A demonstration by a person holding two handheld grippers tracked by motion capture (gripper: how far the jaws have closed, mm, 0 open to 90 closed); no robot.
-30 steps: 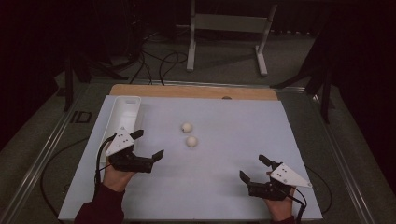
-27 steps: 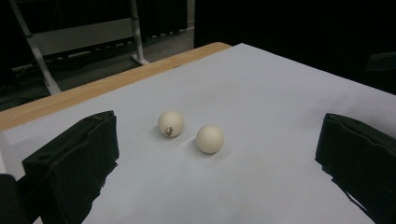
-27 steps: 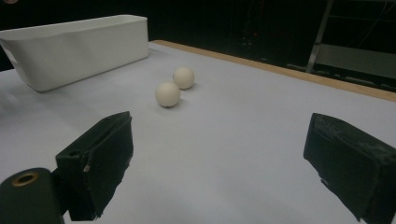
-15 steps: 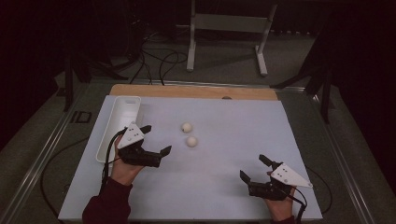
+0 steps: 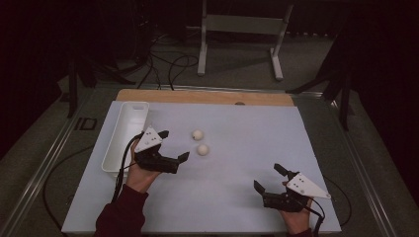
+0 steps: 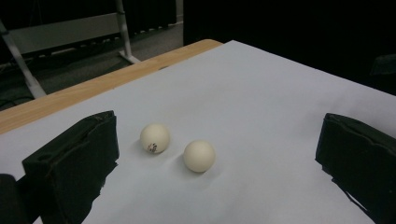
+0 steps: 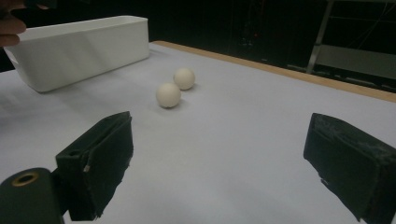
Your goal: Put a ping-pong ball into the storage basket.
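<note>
Two white balls lie close together on the white table sheet, the far ball (image 5: 197, 134) and the near ball (image 5: 202, 149). My left gripper (image 5: 174, 144) hovers just left of them, open, its jaws pointing toward the balls with nothing between them. In the left gripper view the left gripper (image 6: 218, 123) frames both balls, a marked one (image 6: 154, 138) and a plain one (image 6: 199, 156). My right gripper (image 5: 267, 177) rests open near the front right of the sheet. In the right gripper view the right gripper (image 7: 219, 135) is empty, well short of the two balls (image 7: 168, 95) (image 7: 184, 78).
A long white tray (image 5: 133, 104) stands at the left of the sheet, behind my left hand, and its side wall (image 7: 84, 49) appears in the right gripper view. A wooden table edge (image 5: 207, 97) runs along the back. Cables and a metal stand are on the floor beyond.
My left gripper has moved right and a little forward, from beside the tray to close by the two balls. The right gripper and the balls have stayed put.
</note>
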